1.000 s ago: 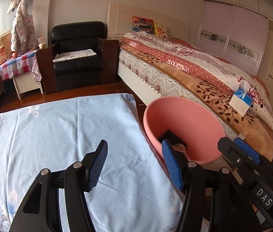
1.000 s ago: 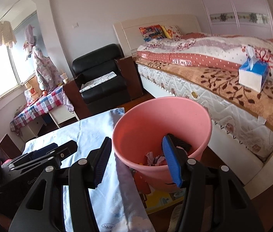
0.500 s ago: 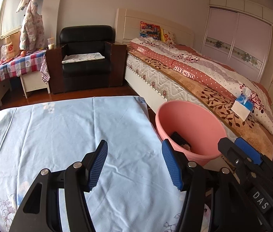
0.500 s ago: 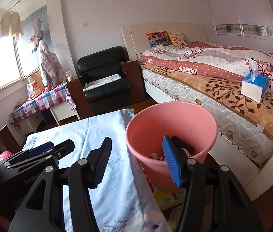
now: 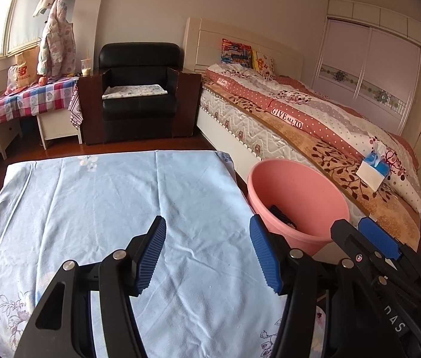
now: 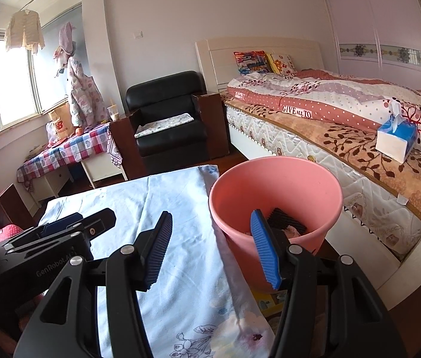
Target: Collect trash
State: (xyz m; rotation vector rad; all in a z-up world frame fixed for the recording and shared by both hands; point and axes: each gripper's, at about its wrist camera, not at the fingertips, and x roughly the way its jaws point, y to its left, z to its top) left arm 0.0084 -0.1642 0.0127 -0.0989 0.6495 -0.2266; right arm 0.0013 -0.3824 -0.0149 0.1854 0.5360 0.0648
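A pink bucket [image 5: 300,197] stands on the floor between the table and the bed, also in the right wrist view [image 6: 276,185]. Inside it lie a black ribbed object [image 6: 285,217] and some crumpled trash [image 6: 292,231]. My left gripper [image 5: 207,253] is open and empty above the light blue tablecloth [image 5: 106,203]. My right gripper [image 6: 210,250] is open and empty, near the table's right edge, with its right finger in front of the bucket. The right gripper also shows at the lower right of the left wrist view [image 5: 377,241]. No trash shows on the cloth.
A bed [image 5: 314,125] with a blue tissue box [image 5: 373,173] runs along the right. A black armchair [image 5: 138,98] stands at the back. A checked-cloth side table [image 5: 25,101] is at the back left. The left gripper shows at the left in the right wrist view [image 6: 61,232].
Both grippers have pulled back and up from the bucket. The bucket looks smaller and farther, and more of the tablecloth shows. Both stay open.
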